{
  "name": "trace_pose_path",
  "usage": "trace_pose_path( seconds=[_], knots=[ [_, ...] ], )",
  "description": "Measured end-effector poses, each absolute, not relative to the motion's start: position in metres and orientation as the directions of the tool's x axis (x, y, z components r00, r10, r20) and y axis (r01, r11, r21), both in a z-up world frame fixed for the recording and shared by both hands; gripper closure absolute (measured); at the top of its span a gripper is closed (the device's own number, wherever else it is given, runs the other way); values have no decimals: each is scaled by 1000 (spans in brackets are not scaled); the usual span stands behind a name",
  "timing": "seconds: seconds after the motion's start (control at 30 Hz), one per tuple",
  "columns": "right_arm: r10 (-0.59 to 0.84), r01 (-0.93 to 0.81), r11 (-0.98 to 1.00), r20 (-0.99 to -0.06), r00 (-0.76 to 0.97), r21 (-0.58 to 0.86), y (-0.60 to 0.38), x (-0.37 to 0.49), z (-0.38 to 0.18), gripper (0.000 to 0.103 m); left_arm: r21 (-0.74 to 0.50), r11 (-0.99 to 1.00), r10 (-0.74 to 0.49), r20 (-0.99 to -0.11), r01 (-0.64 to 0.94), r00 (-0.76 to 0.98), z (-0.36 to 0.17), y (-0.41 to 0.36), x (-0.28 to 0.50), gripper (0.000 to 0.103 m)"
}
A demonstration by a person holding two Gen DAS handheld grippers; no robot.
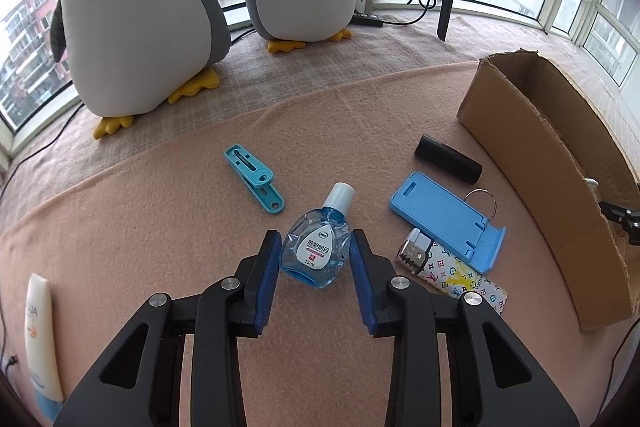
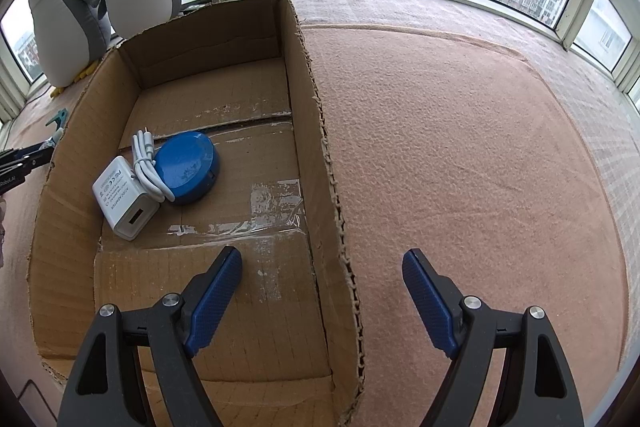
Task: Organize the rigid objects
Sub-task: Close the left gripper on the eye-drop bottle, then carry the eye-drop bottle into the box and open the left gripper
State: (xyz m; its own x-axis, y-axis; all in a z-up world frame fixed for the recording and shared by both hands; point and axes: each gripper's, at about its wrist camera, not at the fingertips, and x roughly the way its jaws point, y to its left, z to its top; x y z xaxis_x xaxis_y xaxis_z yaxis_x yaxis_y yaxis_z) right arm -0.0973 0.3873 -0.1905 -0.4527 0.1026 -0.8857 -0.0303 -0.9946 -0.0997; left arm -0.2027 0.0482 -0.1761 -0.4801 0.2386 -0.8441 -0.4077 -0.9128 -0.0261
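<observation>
Evidently the left tongs (image 1: 314,241) straddle the eye-drop bottle (image 1: 316,247) lying on the pink blanket (image 1: 160,227), pads just beside its sides though I cannot tell whether they grip it yet, probably to carry it to the cardboard box (image 2: 312,107). Meanwhile the right tongs (image 2: 322,265) hang wide open and empty over the box's wall, beyond the charger (image 2: 124,203) and blue disc (image 2: 188,167) already inside.

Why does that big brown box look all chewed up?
The brown cardboard box has no flaps; its top edges are ragged and torn, and old clear tape peels off its floor. Inside, the white charger block and round blue case look fine.
</observation>
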Motion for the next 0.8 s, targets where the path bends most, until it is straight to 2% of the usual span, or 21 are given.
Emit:
trace_pose_path(
  seconds=[0.37,0.8],
  knots=[
    [106,-30,-994,-884,-455,-104,387,-96,-189,24,-74,-908,298,-807,-413,-509,-145,53,-189,70],
    [84,-36,-996,-880,-467,-75,387,-96,-189,24,-119,-822,437,-759,-556,-483,-116,153,-171,70]
  ],
)
